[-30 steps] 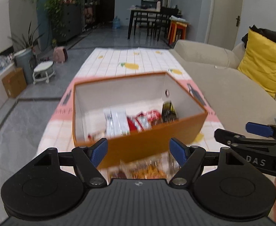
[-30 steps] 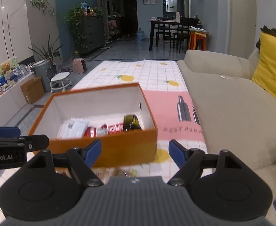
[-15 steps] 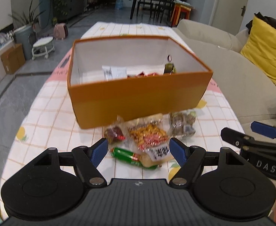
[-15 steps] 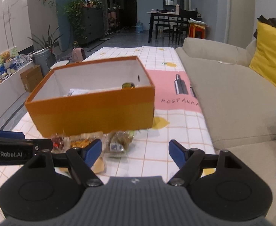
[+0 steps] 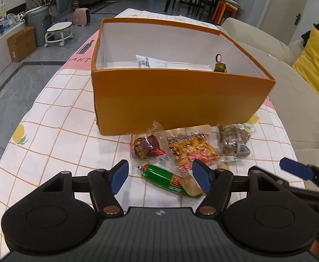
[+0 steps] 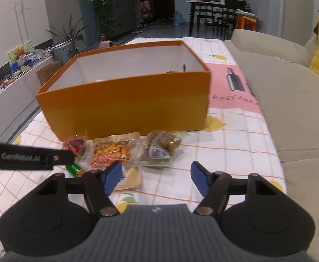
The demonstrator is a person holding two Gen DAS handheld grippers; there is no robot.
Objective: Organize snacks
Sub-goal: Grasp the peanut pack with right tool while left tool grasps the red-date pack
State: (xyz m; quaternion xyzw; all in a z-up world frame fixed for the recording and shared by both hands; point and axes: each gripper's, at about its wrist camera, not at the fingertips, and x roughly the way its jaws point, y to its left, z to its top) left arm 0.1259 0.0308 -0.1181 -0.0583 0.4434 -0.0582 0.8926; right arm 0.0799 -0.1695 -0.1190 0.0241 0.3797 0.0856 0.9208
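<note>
An open orange box [image 5: 176, 100] with a white inside stands on the checked tablecloth; it also shows in the right wrist view [image 6: 124, 107]. It holds a white packet [image 5: 150, 62] and a dark packet [image 5: 220, 67]. Loose snacks lie in front of it: a dark round cake [image 5: 145, 147], an orange-red bag [image 5: 191, 149], a brown bag [image 5: 234, 142] [image 6: 161, 145] and a green sausage [image 5: 161, 178]. My left gripper [image 5: 160, 179] is open just above the green sausage. My right gripper [image 6: 157, 178] is open and empty, near the brown bag.
A beige sofa [image 6: 290, 100] with a yellow cushion [image 5: 316, 63] runs along the table's right side. The table's left edge drops to a grey floor [image 5: 11, 83] with a stool [image 5: 58, 32], a cardboard box and plants. A dining table stands far back.
Both grippers have pulled back from over the box and dropped toward the table. The loose snacks in front of the box have come into full view.
</note>
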